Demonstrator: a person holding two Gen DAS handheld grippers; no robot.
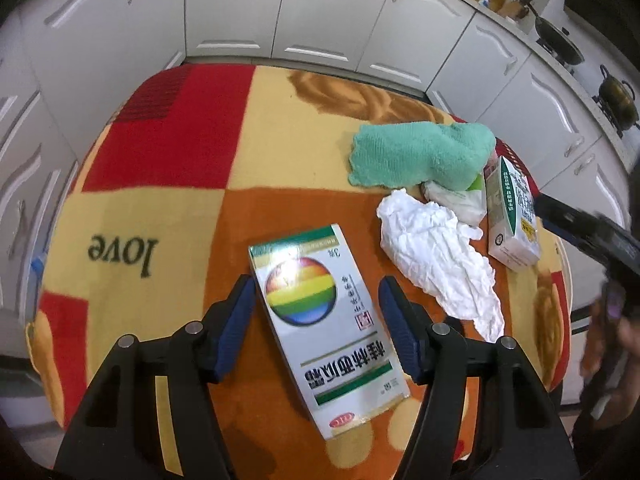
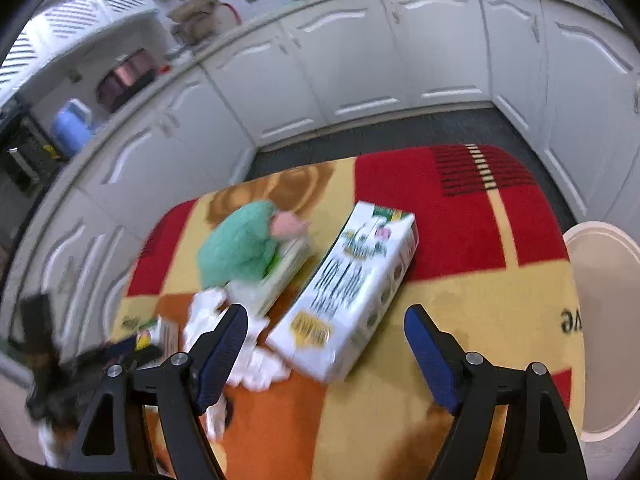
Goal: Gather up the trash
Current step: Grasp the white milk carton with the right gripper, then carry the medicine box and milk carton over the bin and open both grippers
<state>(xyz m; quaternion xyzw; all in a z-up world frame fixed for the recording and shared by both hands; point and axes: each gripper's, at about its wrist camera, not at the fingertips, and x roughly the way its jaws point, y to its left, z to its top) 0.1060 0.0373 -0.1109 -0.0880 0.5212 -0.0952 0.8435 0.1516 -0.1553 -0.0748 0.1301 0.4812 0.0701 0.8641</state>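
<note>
Box [image 1: 320, 320] w/ rainbow ball logo, lying flat on blanket [image 1: 160, 200].

the flat box [image 1: 326, 330] lies on the blanket [image 1: 160, 208], between the two fingers of the left gripper [image 1: 316, 312]. to its right lies the crumpled paper [image 1: 436, 256]. behind the paper is the cloth [image 1: 416, 152]. the carton [image 1: 512, 216] lies right of the paper. in the right wrist view, the carton lies before the right gripper [image 2: 324, 336], and a tub [image 2: 604, 320] stands right of the blanket.
</note>
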